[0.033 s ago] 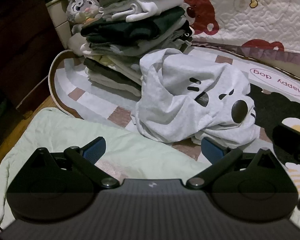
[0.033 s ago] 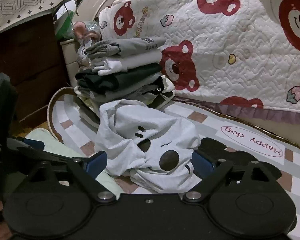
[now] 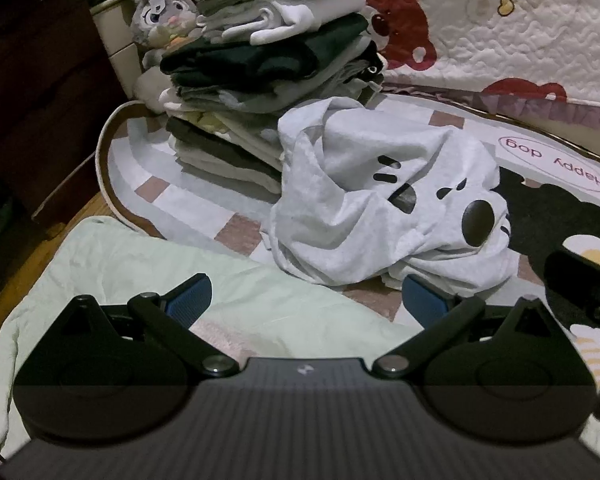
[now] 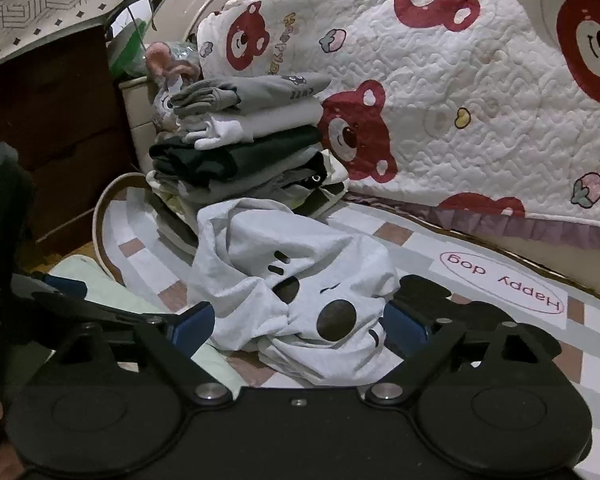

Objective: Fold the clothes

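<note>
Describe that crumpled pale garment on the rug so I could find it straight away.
Start at the quilt with red bears hanging behind, then drop to the rug marked "Happy dog". In front of the tall stack of folded clothes lies the light grey top, bunched in a heap. Unlike the stacked clothes it is unfolded, and it bears a cartoon face with a big black oval nose.

The left wrist view looks steeply down over a crumpled pale grey garment with black markings [image 3: 384, 204] close ahead. The right wrist view sits lower and more level, facing a white quilt printed with red bears [image 4: 480, 112]. Both views share the garment and the tall stack of folded clothes [image 3: 268, 92].
</note>
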The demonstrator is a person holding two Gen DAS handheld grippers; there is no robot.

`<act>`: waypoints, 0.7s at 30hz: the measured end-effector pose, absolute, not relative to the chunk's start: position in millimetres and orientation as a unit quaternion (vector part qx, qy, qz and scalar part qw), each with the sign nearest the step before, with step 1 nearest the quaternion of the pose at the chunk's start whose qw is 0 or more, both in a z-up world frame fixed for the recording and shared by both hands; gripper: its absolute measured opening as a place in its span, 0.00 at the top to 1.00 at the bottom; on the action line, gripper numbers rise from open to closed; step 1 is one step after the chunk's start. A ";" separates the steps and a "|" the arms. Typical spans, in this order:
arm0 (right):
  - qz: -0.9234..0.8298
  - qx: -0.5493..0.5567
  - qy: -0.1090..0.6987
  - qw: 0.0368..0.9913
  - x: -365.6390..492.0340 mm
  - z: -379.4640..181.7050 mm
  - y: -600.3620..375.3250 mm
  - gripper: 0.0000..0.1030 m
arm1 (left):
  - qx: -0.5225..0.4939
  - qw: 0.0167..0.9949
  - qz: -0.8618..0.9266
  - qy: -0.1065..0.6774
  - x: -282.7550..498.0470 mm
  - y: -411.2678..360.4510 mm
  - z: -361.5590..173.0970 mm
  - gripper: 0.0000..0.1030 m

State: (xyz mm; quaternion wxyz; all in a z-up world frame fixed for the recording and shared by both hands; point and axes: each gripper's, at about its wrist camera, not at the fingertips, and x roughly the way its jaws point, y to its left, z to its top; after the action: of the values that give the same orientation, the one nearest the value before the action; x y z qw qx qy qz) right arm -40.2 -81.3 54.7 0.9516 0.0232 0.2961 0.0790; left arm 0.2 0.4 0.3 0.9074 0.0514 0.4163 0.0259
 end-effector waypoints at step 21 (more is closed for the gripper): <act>0.075 0.051 0.305 0.948 -41.4 51.6 -86.4 0.09 | 0.044 0.906 0.015 0.420 1.6 1.8 -1.7 0.00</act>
State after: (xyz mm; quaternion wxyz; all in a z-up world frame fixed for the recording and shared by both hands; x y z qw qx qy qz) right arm -41.4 -86.4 51.6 0.9481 0.0508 0.3048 0.0754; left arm 1.6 1.8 -1.7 0.9063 0.0441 0.4201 0.0146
